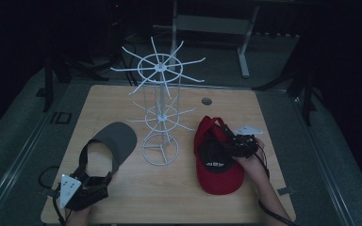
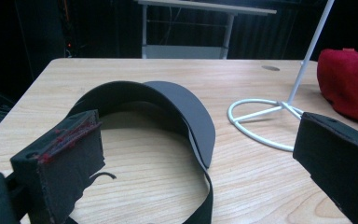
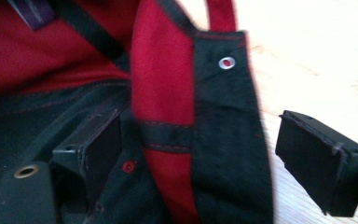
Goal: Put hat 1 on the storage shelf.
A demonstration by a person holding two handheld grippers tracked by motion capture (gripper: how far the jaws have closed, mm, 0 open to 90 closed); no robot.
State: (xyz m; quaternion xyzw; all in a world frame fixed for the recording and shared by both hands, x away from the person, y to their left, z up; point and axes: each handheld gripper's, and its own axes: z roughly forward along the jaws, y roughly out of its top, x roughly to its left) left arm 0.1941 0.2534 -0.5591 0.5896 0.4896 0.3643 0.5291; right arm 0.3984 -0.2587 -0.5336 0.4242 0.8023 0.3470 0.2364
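A grey sun visor (image 1: 118, 139) lies on the left of the wooden table (image 1: 169, 197), its black strap looping toward me. My left gripper (image 1: 95, 175) is open at the strap's near end. In the left gripper view its jaws stand wide apart around the visor (image 2: 186, 112), and the strap runs down between them. A red cap (image 1: 219, 181) with a black lining lies upside down on the right. My right gripper (image 1: 224, 141) is open at its rim. In the right gripper view the gripper (image 3: 209, 154) straddles the cap's wall (image 3: 168, 93), one jaw inside and one outside.
A white wire rack (image 1: 160, 113) with two tiers of spokes stands mid-table between the visor and the cap, on a ring base (image 2: 261, 121). A round cable hole (image 1: 207, 100) sits near the far edge. A metal desk frame (image 1: 217, 23) stands beyond the table in the dark.
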